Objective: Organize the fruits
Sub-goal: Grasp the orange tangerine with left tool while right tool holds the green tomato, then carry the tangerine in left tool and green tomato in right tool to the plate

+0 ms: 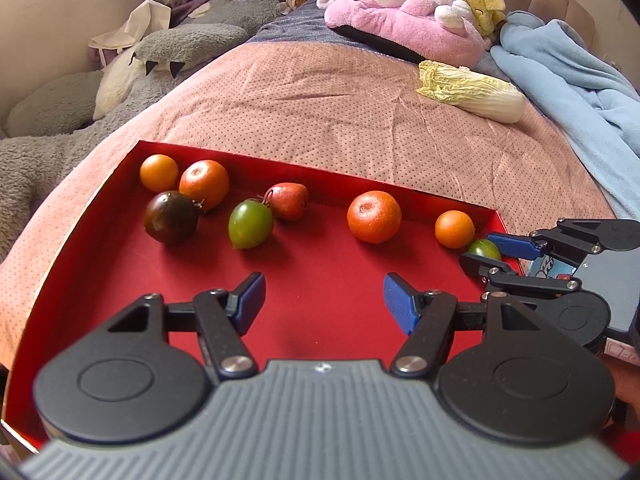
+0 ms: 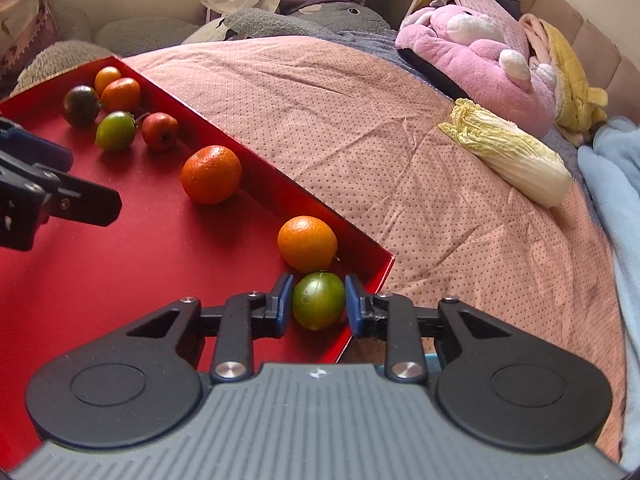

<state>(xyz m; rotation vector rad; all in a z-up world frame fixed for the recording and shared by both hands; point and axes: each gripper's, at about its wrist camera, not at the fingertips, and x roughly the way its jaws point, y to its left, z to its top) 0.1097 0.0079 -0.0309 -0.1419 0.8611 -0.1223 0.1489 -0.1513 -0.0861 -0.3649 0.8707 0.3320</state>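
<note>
Pink bedding [image 2: 340,128] carries the red tray [image 2: 256,196]. At its corner, the right hand-held gripper [image 2: 319,304] brackets a green fruit [image 2: 319,300], pads just beside it, probably to regroup it; the left hand-held gripper [image 1: 324,300] hovers wide open, empty.

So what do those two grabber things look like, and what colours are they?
The left gripper and right gripper look the same: a ribbed grey body, two round black discs at the sides, black jointed arms with shiny silver screws, and blue pads on the fingertips. A tiny white mark sits on the grey part. No cables show.
</note>
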